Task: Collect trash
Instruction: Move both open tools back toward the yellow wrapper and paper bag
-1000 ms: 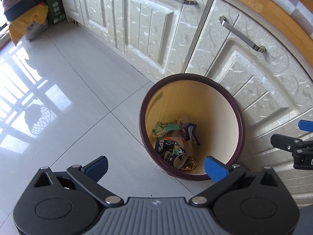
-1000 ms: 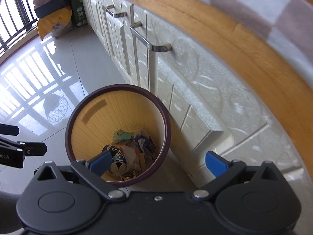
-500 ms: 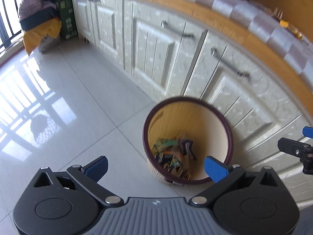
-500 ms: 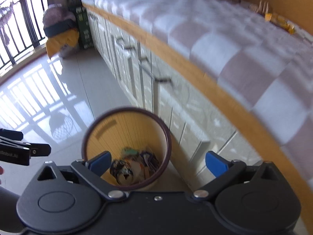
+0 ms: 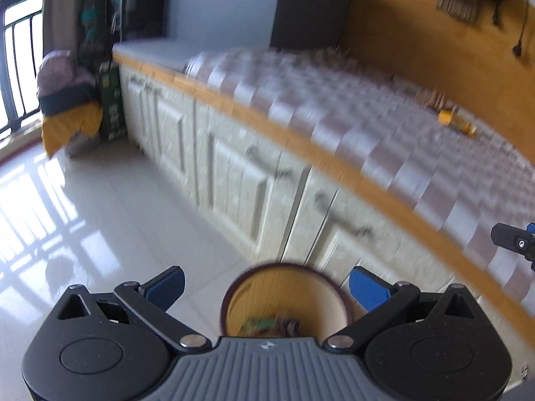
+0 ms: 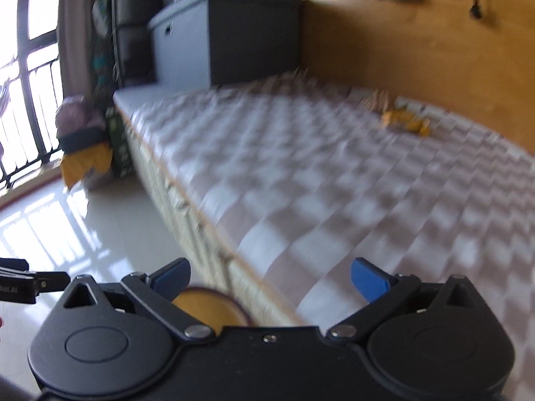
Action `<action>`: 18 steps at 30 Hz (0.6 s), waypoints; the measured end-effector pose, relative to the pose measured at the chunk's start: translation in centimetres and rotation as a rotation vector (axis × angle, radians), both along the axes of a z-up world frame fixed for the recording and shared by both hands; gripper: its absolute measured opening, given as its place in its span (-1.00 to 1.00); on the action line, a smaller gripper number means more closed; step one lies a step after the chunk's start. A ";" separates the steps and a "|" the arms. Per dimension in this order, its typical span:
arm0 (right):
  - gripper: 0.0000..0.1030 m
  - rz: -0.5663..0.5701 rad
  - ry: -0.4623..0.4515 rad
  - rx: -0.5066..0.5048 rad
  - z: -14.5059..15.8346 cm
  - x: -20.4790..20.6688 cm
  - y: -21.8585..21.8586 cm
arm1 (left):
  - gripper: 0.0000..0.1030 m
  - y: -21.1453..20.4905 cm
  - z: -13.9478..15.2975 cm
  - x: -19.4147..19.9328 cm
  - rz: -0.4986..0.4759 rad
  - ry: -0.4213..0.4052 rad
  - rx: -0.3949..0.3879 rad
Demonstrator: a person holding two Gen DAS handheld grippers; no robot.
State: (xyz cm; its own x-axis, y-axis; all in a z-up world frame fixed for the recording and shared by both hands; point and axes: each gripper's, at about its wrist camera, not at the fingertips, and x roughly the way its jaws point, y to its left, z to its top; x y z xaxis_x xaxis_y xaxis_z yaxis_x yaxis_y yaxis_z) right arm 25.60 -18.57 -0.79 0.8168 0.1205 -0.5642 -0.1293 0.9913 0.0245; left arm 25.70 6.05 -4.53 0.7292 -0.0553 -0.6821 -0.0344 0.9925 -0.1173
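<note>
Trash (image 5: 267, 324), blurred, shows only in left view's bin (image 5: 284, 297); both tongs (image 5: 265, 287) (image 6: 269, 279) wide.

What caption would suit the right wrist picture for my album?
Open right claw faces a checkered bench top with a yellow wrapper at its far side; the bin sits below.

Barely anything readable, too much blur. Only partial white letters, something like "OLAI", on the black body of the left gripper (image 6: 20, 289) at the left edge of the right wrist view. Small round logo on the right gripper (image 5: 521, 243) in the left wrist view, can't make it out. Green box (image 5: 112, 107) print unreadable.
</note>
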 end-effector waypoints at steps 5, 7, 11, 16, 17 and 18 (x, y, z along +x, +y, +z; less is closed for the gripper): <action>1.00 -0.056 -0.117 -0.002 3.3 1.2 -2.7 | 1.00 -2.6 3.1 2.5 -0.030 -0.103 -0.019; 1.00 -0.070 -0.158 -0.013 4.4 1.7 -3.7 | 1.00 -3.9 4.1 3.6 -0.046 -0.141 -0.021; 1.00 -0.093 -0.221 -0.041 6.0 3.2 -5.6 | 1.00 -6.8 6.1 6.6 -0.087 -0.207 -0.018; 1.00 -0.116 -0.283 -0.070 7.2 6.1 -7.7 | 1.00 -10.6 7.9 10.6 -0.146 -0.278 -0.002; 1.00 -0.118 -0.296 -0.074 7.3 6.9 -8.1 | 1.00 -11.3 8.1 11.5 -0.155 -0.294 0.000; 1.00 -0.121 -0.306 -0.078 7.4 7.6 -8.5 | 1.00 -11.8 8.3 12.3 -0.165 -0.306 0.000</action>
